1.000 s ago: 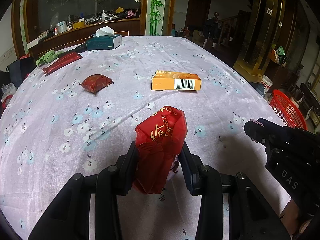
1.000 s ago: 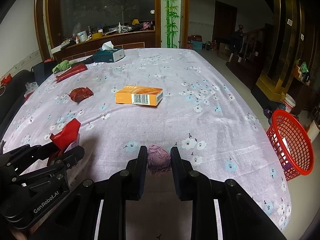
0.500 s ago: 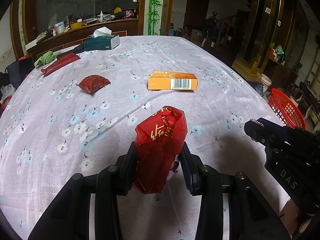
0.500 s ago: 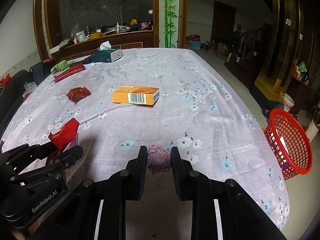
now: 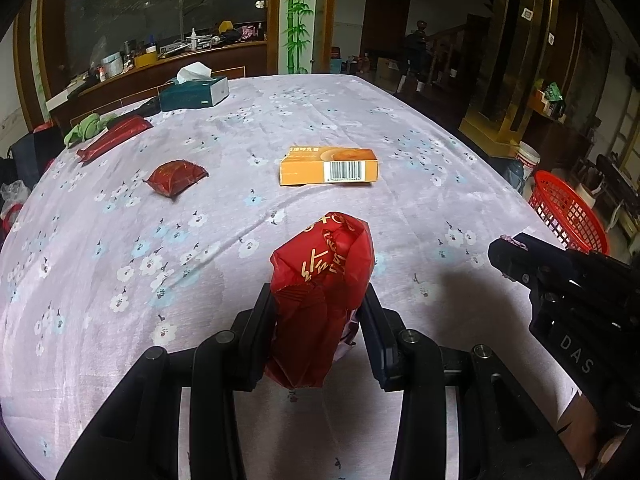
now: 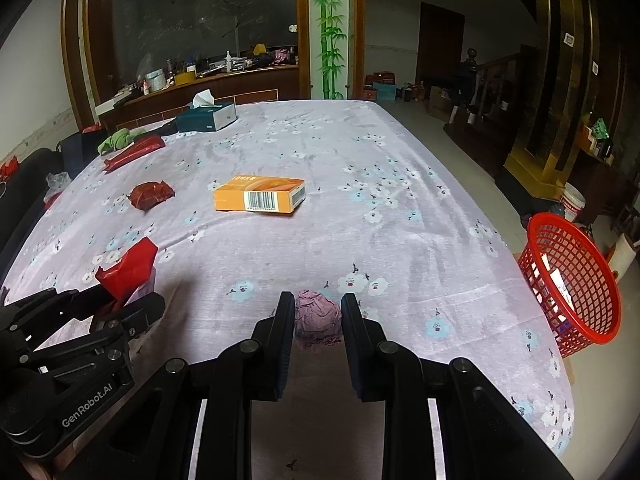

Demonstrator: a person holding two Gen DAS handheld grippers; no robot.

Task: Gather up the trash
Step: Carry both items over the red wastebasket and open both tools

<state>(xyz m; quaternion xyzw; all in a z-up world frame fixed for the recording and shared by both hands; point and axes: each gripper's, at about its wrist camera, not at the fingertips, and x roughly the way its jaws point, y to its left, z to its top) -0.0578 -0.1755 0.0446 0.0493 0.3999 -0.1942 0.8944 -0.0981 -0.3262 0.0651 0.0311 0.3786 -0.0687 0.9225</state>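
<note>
My left gripper (image 5: pixel 318 300) is shut on a crumpled red wrapper (image 5: pixel 320 280) with gold writing, held above the near part of the table. It shows at the left of the right wrist view (image 6: pixel 128 268). My right gripper (image 6: pixel 318 308) is shut on a crumpled purple paper ball (image 6: pixel 318 318) near the table's front edge. An orange box (image 5: pixel 329 165) with a barcode and a small dark red packet (image 5: pixel 175 176) lie farther out on the floral tablecloth (image 5: pixel 360 128). A red mesh basket (image 6: pixel 568 280) stands on the floor at the right.
A long red packet (image 5: pixel 114 140), a green cloth (image 5: pixel 86 128) and a teal tissue box (image 5: pixel 194 92) lie at the table's far left. A cluttered wooden counter (image 6: pixel 208 80) runs behind the table. A white bucket (image 6: pixel 572 202) stands beyond the basket.
Both grippers have drawn back and up slightly with their loads; the table objects sit a little farther off. Both grips are unchanged.
</note>
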